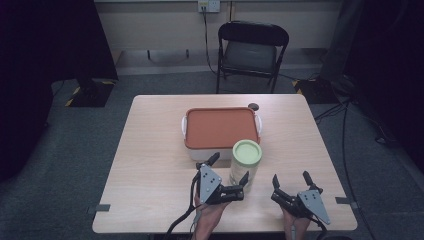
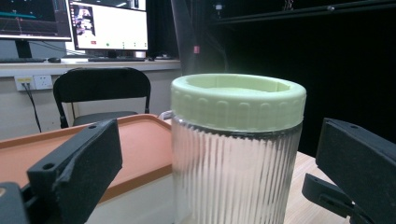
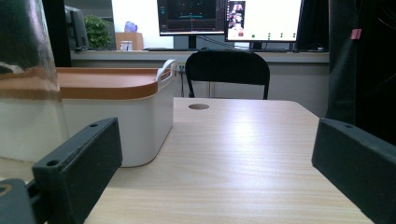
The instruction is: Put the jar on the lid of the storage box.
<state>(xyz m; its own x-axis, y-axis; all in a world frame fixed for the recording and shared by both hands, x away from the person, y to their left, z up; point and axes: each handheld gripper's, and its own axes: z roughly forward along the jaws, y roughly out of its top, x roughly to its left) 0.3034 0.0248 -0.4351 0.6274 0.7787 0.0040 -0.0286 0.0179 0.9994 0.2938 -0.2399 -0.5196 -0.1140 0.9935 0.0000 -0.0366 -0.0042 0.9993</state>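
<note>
A ribbed clear jar (image 1: 245, 167) with a pale green screw lid (image 1: 246, 152) stands near the table's front, just in front of a white box with an orange lid (image 1: 220, 127). My left gripper (image 1: 229, 169) is open, one jaw on each side of the jar and apart from it. In the left gripper view the jar (image 2: 236, 158) stands close between the wide jaws of that gripper (image 2: 219, 186). My right gripper (image 1: 290, 180) rests open to the jar's right over bare table. In the right gripper view this gripper (image 3: 215, 158) has nothing between its jaws, and the jar's glass (image 3: 25, 70) shows at the left edge.
The wooden table (image 1: 150, 165) has a small dark round hole (image 1: 254, 106) behind the box. A black folding chair (image 1: 252, 47) stands beyond the far edge. The box (image 3: 116, 107) sits left of my right gripper. Monitors (image 3: 261, 18) line the back wall.
</note>
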